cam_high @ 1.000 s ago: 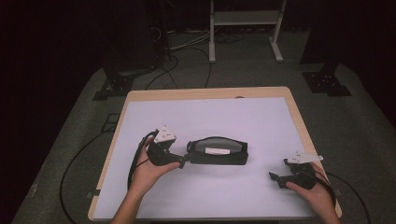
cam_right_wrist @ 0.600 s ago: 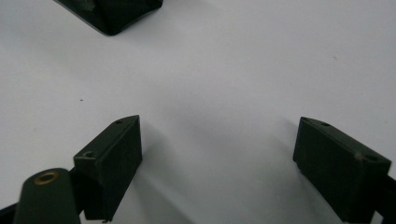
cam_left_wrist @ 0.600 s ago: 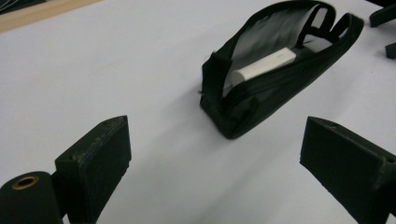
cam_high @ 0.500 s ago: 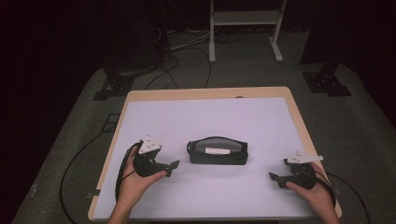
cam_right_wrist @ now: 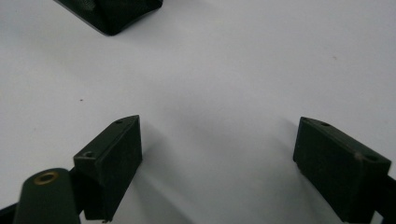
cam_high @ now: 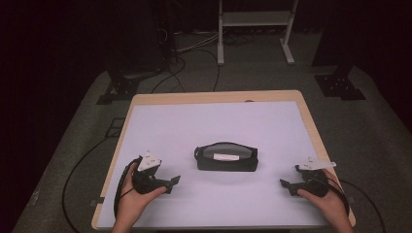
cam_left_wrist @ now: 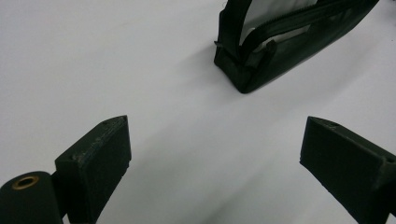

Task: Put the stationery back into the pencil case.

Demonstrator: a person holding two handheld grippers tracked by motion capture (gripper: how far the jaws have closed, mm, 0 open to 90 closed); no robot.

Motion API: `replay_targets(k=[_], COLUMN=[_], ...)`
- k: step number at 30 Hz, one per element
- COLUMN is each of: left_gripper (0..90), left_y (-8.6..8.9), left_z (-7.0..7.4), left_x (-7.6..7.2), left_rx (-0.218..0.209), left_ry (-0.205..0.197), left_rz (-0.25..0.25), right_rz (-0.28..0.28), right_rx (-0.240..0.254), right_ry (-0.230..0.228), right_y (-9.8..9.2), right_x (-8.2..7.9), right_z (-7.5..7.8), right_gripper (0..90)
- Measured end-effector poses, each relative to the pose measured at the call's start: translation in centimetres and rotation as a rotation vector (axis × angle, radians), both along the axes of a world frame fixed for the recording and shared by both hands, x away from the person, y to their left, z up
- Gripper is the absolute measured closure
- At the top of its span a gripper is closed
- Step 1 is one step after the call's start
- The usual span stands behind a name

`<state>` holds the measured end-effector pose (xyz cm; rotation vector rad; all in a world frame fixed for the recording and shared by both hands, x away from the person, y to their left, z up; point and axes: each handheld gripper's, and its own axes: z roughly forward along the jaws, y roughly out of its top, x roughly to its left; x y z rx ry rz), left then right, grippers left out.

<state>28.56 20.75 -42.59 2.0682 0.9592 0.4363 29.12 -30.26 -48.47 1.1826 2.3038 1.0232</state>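
- My left gripper (cam_high: 174, 181) and right gripper (cam_high: 283, 184) rest wide open, holding nothing, on the white tabletop (cam_high: 214, 126).
- The black zip pouch (cam_high: 226, 157) lies between them.
- Cables cross the dark floor (cam_high: 63, 160).

We read no text anywhere; the white label on the black pouch (cam_high: 226, 158) is too blurred for us.

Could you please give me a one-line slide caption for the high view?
Black zip pouch on the white table, left gripper and right gripper open on either side.
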Motion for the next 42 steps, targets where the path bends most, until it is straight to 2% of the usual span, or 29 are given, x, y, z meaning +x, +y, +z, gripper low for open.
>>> replay_targets(k=[9, 22, 27, 28, 29, 35, 42], left_gripper=[8.2, 8.2, 8.2, 4.5, 1.7, 2.0, 2.0], left_y=[1.3, 3.7, 4.3, 4.6, 4.6, 5.0, 5.5], left_z=[-0.6, -2.0, -2.6, -2.9, -2.9, -3.6, -4.5], left_x=[-0.7, -1.7, -1.9, -2.0, -2.0, -2.1, -2.6], left_rx=[0.005, 0.005, 0.023, 0.026, 0.026, 0.030, 0.067], left_ry=[-0.002, 0.022, 0.034, 0.052, 0.052, 0.065, 0.074], left_rz=[0.030, 0.100, 0.123, 0.137, 0.137, 0.164, 0.174], right_rz=[0.000, 0.000, 0.000, 0.000, 0.000, -0.001, 0.000], right_rx=[0.000, -0.001, 0.000, 0.000, 0.000, 0.000, 0.000], right_ry=[0.000, 0.000, 0.000, 0.000, 0.000, 0.000, 0.000], right_y=[0.0, 0.0, 0.0, 0.0, 0.0, 0.0, 0.0], right_x=[0.0, 0.0, 0.0, 0.0, 0.0, 0.0, 0.0], right_z=[0.0, 0.0, 0.0, 0.0, 0.0, 0.0, 0.0], right_gripper=[14.5, 14.4, 14.4, 14.5, 14.5, 14.5, 14.5])
